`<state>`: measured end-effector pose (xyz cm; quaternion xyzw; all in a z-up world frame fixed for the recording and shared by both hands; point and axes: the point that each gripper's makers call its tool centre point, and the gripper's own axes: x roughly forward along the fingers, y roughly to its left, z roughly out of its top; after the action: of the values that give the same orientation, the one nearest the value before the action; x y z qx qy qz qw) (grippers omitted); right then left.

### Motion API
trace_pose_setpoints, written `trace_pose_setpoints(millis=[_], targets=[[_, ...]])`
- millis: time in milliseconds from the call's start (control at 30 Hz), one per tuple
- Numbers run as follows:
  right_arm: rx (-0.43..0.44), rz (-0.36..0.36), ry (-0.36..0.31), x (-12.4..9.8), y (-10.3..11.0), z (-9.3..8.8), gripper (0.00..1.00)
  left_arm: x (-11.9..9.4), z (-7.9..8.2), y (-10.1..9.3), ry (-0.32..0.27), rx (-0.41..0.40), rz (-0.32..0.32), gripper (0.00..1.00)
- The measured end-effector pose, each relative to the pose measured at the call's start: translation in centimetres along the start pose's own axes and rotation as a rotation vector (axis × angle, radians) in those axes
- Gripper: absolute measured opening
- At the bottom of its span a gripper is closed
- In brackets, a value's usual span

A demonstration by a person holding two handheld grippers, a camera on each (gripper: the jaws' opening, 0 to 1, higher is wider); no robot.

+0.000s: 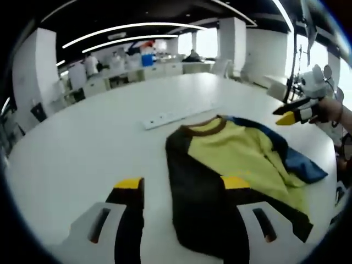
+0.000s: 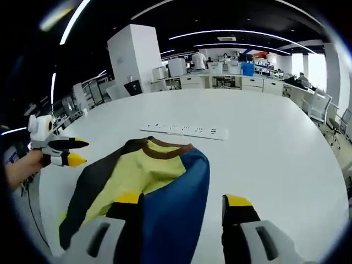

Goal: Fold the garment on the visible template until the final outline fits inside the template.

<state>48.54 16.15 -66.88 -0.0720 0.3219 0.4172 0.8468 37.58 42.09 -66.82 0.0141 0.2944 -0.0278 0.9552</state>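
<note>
In the left gripper view, the left gripper [image 1: 182, 190] is hovering with its yellow-tipped jaws spread wide over the near black edge of the garment [image 1: 231, 159], which is lying partly folded on the white table [image 1: 82, 148]. In the right gripper view, the right gripper [image 2: 184, 203] is likewise hanging spread apart, gripping nothing, above the blue sleeve. Beyond the brown collar a power strip [image 2: 184, 130] is lying flat. Far desks [image 2: 231, 80] are lining the room.

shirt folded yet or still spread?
Partly folded. The shirt has its blue side flap turned in over the yellow front; the black side lies flat on the table.
</note>
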Motion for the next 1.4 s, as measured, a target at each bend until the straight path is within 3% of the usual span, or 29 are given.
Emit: trace_pose_setpoints(millis=[267, 433, 567, 667, 833, 1067, 1400], targets=[[-0.009, -0.011, 0.046, -2.0, 0.0, -2.8, 0.44, -0.5, -3.5, 0.8, 0.063, -0.004, 0.029, 0.38], [-0.007, -0.022, 0.065, -2.4, -0.2, -4.4, 0.35, -0.5, -4.7, 1.1, 0.076, -0.033, 0.031, 0.32], [-0.004, -0.033, 0.124, -2.4, -0.2, -6.6, 0.31, -0.3, -5.6, 1.0, 0.091, -0.051, 0.020, 0.28], [0.024, -0.025, 0.139, -2.4, -0.3, -7.5, 0.28, -0.3, -5.7, 0.6, 0.080, -0.104, -0.007, 0.23], [0.031, -0.050, 0.169, -3.0, -0.2, -8.8, 0.22, -0.1, -5.9, 0.4, 0.076, -0.115, -0.012, 0.20], [0.061, -0.085, 0.186, -3.4, -0.4, -10.3, 0.17, 0.2, -6.1, -0.4, 0.073, -0.067, -0.033, 0.10], [0.040, -0.137, 0.207, -4.0, -0.4, -11.1, 0.02, 0.0, -6.1, -0.5, 0.092, 0.023, -0.020, 0.03]])
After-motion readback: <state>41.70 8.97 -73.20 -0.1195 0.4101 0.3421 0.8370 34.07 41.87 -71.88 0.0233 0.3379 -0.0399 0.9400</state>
